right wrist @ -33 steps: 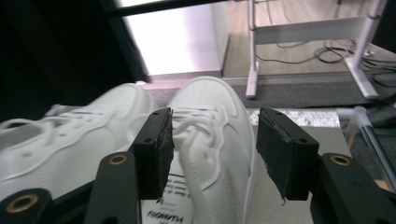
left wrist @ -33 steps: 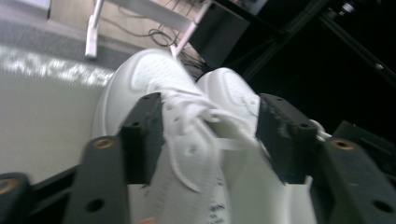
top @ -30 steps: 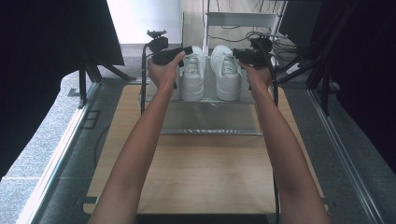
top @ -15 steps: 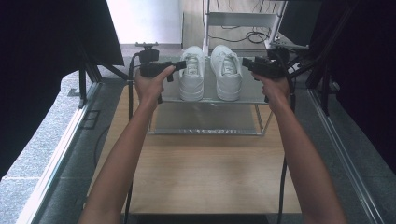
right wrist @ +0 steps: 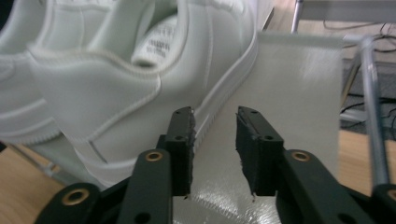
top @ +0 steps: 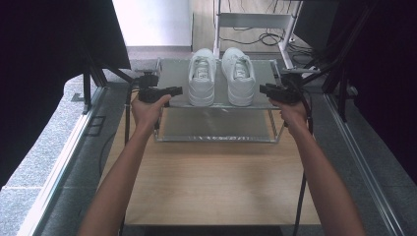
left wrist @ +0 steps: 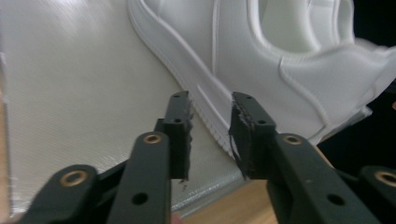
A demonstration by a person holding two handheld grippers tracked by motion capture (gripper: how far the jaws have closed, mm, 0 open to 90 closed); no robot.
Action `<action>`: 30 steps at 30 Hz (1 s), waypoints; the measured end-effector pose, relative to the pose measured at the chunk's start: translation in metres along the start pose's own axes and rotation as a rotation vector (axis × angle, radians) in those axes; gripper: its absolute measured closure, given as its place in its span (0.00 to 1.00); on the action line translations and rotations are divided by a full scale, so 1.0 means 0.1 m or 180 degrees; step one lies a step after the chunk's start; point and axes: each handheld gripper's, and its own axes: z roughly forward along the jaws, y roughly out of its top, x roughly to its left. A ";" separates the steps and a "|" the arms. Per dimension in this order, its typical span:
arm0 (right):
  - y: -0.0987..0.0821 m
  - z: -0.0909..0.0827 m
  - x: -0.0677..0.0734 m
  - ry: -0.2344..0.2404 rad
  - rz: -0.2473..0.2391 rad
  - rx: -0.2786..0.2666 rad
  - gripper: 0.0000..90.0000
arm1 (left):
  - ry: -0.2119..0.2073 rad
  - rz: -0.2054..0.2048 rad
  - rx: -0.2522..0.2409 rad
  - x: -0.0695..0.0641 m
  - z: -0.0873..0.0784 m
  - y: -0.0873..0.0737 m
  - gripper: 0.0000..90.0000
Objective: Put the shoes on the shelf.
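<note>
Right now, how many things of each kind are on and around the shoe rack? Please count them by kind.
White shoes: 2, the left shoe and the right shoe
Racks: 1, the metal rack
Grippers: 2, the left gripper and the right gripper
Total: 5

High view overhead, facing forward; gripper views close on shoes.
</note>
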 end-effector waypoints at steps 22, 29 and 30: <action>-0.05 0.22 0.13 0.0076 -0.0030 0.0046 1.00 | -0.0015 -0.0126 -0.0009 -0.14 0.30 0.02 0.87; -0.04 0.25 0.19 0.0212 -0.0003 0.0061 1.00 | 0.0010 -0.0204 -0.0021 -0.14 0.37 0.06 0.87; -0.04 0.27 0.21 0.0233 -0.0017 0.0059 1.00 | 0.0015 -0.0207 -0.0019 -0.14 0.37 0.07 0.87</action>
